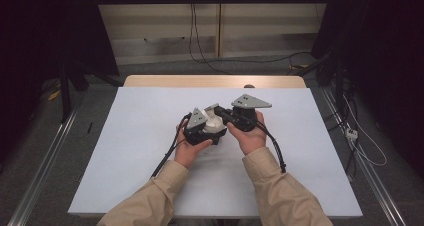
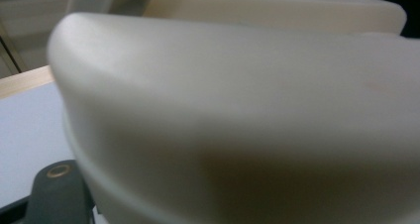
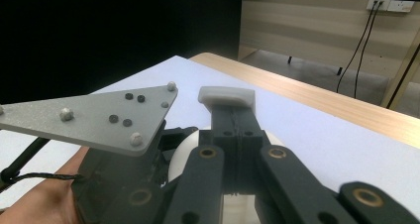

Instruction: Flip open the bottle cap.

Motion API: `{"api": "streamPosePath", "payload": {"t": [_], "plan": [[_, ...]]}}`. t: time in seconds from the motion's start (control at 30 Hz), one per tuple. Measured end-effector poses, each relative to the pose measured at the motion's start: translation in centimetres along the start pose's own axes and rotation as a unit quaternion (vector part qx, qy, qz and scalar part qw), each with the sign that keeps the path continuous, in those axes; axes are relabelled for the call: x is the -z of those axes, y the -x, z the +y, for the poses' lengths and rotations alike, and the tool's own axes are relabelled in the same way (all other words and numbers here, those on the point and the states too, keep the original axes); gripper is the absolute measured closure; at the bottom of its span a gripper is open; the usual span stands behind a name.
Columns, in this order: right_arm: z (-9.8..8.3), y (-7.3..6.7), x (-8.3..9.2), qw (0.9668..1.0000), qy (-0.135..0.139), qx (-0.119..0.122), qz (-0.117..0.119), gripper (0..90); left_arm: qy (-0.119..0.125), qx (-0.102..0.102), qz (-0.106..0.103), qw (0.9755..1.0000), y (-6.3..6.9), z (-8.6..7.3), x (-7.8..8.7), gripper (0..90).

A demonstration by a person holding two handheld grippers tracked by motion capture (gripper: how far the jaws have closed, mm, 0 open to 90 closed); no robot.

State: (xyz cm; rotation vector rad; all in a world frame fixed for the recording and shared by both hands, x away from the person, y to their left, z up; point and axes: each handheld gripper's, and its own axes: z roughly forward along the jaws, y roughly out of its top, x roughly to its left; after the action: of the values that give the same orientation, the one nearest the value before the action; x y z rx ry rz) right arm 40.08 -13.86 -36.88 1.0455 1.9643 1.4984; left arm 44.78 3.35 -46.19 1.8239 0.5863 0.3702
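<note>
Table: a white sheet [image 1: 150, 136] covered the wooden table [image 1: 215, 81].
Object: a cream, rounded plastic piece [image 1: 214, 124] sat between both grippers at mid-table, above the sheet.
Left gripper [image 1: 202, 128]: pressed against the piece; grip state could not be told.
Right gripper [image 1: 227, 117]: jaws drawn together, clenched on the piece's upright tab [image 3: 227, 96].

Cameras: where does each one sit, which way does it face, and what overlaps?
High view: fixed above the person's side, looking forward and down at the white-covered table; forearms, both hands, left claw and right claw show.
Left gripper view: rides the left claw, pressed close to a blurred cream rounded plastic object; a dark claw part shows at bottom left.
Right gripper view: rides the right claw, facing the left claw's grey three-cornered plate and hand.
Shared: the cream object, the table.
</note>
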Motion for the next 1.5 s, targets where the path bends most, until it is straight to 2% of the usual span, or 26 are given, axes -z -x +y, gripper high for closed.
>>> {"api": "streamPosePath", "payload": {"t": [0.7,1.2,1.5], "plan": [[0.4,0.1,-0.9,0.9999,-0.001,0.009,-0.007,90.0,0.0,0.0,0.0,1.0,0.0,0.0,0.0,18.4],[0.8,0.3,-1.6,1.0,0.003,0.009,-0.001,90.0,-0.002,-0.001,-0.001,1.0,-0.1,0.0,0.0,18.5],[1.3,0.3,-2.2,0.9997,-0.002,0.025,-0.007,90.0,-0.002,-0.003,0.0,1.0,-0.1,0.0,0.0,18.5]]}}
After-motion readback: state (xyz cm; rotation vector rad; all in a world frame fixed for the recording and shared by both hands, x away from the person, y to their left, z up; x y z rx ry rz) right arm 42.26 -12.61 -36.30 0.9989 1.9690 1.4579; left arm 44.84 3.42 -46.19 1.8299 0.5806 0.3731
